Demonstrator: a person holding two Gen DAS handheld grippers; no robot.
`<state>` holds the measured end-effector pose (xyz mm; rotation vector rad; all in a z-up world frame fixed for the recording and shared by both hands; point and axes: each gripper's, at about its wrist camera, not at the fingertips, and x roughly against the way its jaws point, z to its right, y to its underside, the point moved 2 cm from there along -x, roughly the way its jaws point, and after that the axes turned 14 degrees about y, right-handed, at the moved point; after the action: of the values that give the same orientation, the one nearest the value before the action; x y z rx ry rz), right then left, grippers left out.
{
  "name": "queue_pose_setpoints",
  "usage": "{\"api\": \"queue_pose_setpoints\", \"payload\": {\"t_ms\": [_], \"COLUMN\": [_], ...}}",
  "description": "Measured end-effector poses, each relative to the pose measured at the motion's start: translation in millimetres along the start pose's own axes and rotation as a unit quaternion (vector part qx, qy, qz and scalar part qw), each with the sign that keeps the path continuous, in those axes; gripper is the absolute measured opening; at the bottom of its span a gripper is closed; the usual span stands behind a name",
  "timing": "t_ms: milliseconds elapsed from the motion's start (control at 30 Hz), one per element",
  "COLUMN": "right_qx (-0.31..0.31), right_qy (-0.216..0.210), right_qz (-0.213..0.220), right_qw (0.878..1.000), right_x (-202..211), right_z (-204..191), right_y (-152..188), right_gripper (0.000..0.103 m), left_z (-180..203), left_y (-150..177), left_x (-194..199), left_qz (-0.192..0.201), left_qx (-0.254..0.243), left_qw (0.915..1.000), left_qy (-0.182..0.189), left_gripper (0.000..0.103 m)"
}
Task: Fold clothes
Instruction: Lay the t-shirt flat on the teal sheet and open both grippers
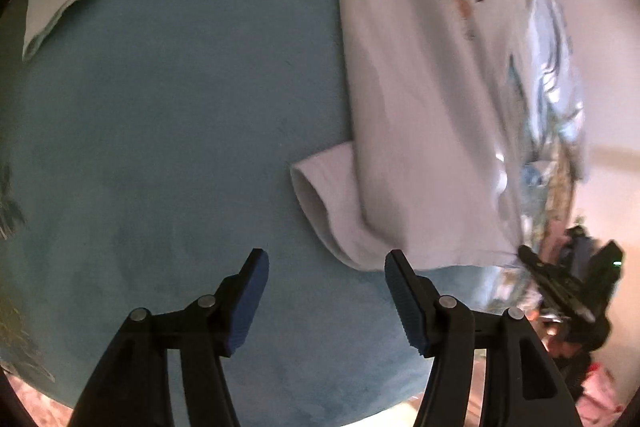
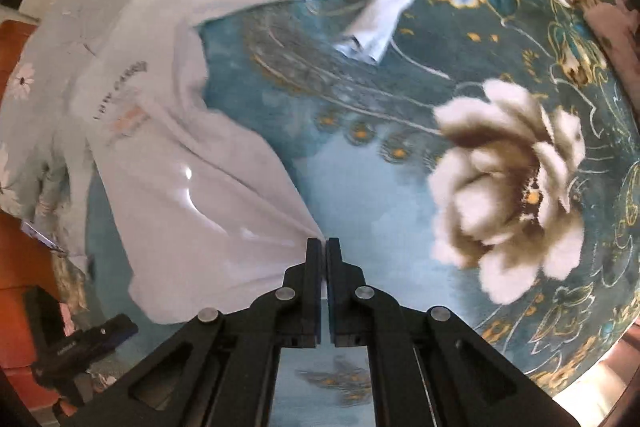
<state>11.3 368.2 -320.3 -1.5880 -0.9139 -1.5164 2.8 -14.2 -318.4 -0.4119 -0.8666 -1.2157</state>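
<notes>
The white T-shirt (image 2: 168,163) lies half lifted over a blue bed cover (image 1: 160,147) with a flower pattern. The right tongs (image 2: 323,247) are closed on a corner of the shirt, probably the hem, and the cloth is stretched into tight folds toward this point. The left tongs (image 1: 326,263) are wide open and hold nothing; they hover just near the short sleeve (image 1: 320,187). The step in hand seems to be spreading or dragging the shirt flat before the first fold. The next move probably asks the left tongs to close on the sleeve or the nearby edge, so both sides pull evenly.

The left view shows the plain part of the cover and the open sleeve. The right view alone shows the pinch itself, the big pale flower (image 2: 508,195), and the other sleeve (image 2: 384,11) far away.
</notes>
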Motion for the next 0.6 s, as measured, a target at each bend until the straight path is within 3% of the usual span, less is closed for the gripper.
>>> {"api": "queue_pose_setpoints", "payload": {"t_ms": [267, 333, 500, 600], "right_qx": [-0.006, -0.002, -0.002, -0.004], "right_qy": [-0.004, -0.005, -0.013, -0.02], "right_qz": [-0.006, -0.004, -0.003, -0.005], "right_qw": [1.0, 1.0, 1.0, 1.0], "right_x": [-13.9, -12.2, -5.2, -0.2], "right_z": [-5.4, -8.4, 1.1, 4.0], "right_y": [1.8, -1.4, -1.0, 0.1], "right_gripper": [0.002, 0.002, 0.002, 0.002], "left_z": [1.6, 1.9, 2.6, 13.7], "left_y": [-18.5, -19.7, -20.2, -16.7], "left_x": [-10.3, -12.5, -22.1, -6.8], "left_qz": [0.041, 0.049, 0.053, 0.089], "left_qx": [0.02, 0.023, 0.035, 0.035], "left_qw": [0.9987, 0.9981, 0.9978, 0.9949], "left_qy": [0.024, 0.028, 0.021, 0.032], "left_gripper": [0.059, 0.046, 0.002, 0.002]}}
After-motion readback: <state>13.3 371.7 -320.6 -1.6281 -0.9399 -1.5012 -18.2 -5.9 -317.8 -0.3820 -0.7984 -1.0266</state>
